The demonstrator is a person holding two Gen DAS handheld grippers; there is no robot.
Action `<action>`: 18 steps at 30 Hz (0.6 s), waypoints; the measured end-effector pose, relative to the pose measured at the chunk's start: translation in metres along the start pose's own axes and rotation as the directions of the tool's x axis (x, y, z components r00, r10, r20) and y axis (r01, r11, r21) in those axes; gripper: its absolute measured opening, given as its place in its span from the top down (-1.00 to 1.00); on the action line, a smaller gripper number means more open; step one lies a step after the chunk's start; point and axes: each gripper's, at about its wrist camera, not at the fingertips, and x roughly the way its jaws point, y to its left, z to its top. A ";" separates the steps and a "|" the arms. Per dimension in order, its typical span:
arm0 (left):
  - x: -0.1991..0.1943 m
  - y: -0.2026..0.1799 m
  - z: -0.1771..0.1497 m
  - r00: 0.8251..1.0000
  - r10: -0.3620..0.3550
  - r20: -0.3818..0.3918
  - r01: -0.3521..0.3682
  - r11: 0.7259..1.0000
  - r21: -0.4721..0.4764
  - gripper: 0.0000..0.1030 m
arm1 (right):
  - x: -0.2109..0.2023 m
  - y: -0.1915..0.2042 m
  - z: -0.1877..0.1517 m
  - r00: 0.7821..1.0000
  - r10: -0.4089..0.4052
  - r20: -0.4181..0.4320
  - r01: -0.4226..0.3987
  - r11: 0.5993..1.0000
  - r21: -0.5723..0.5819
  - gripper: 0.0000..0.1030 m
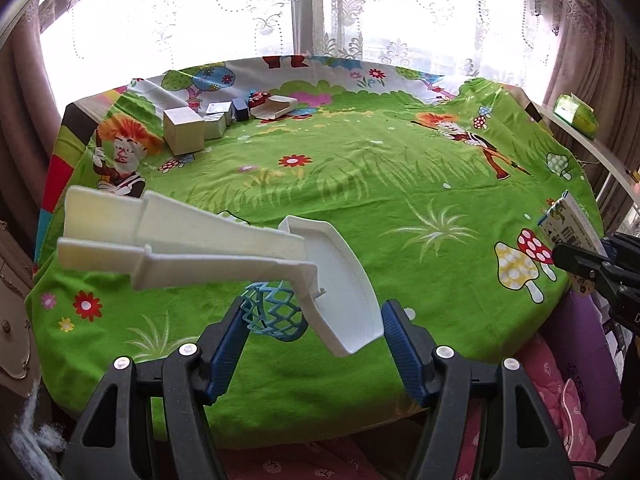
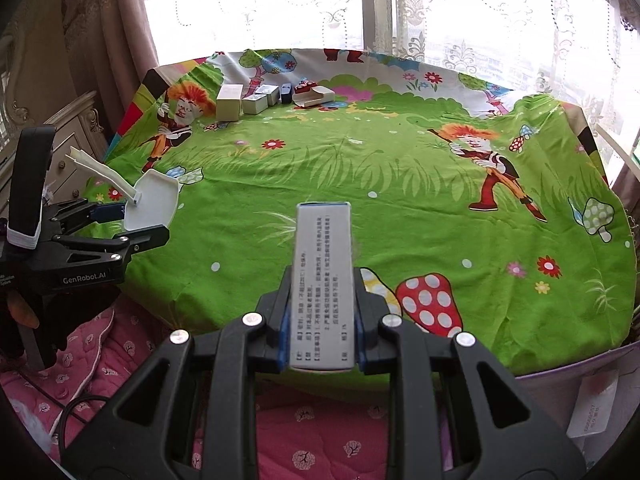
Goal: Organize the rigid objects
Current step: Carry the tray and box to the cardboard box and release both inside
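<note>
A white plastic scoop (image 1: 336, 280) with a long channelled handle (image 1: 180, 240) hangs above the near left of the green cartoon cloth (image 1: 360, 168). My left gripper (image 1: 314, 320) is shut on its pan, and the handle sticks out to the left. In the right wrist view the same scoop (image 2: 154, 200) sits in the left gripper (image 2: 142, 222) at the cloth's left edge. My right gripper (image 2: 324, 280) is shut on a narrow upright box (image 2: 323, 280) printed with text, over the near edge. From the left wrist, that box (image 1: 568, 224) and the right gripper (image 1: 572, 258) show at the far right.
At the far left of the cloth (image 2: 360, 168) stands a row of boxes: a beige cube (image 1: 183, 130), small silver boxes (image 1: 218, 120), a dark blue one (image 1: 240, 109) and an open white carton (image 1: 276, 107). A green packet (image 1: 576, 114) lies on a right-hand shelf. A pink quilt (image 2: 320, 420) lies below the near edge.
</note>
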 end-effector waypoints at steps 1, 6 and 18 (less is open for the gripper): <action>-0.001 -0.006 0.000 1.000 -0.005 0.001 0.005 1.000 0.015 -0.31 | -0.003 -0.004 -0.003 1.000 -0.008 -0.001 0.008 1.000 0.008 0.46; -0.008 -0.032 0.003 1.000 -0.022 0.006 0.021 0.997 0.077 -0.31 | -0.019 -0.024 -0.021 0.999 -0.042 -0.003 0.042 0.998 0.052 0.46; -0.021 -0.092 0.005 0.998 -0.068 0.011 0.064 0.972 0.228 -0.31 | -0.065 -0.079 -0.058 0.990 -0.142 0.015 0.137 0.976 0.168 0.46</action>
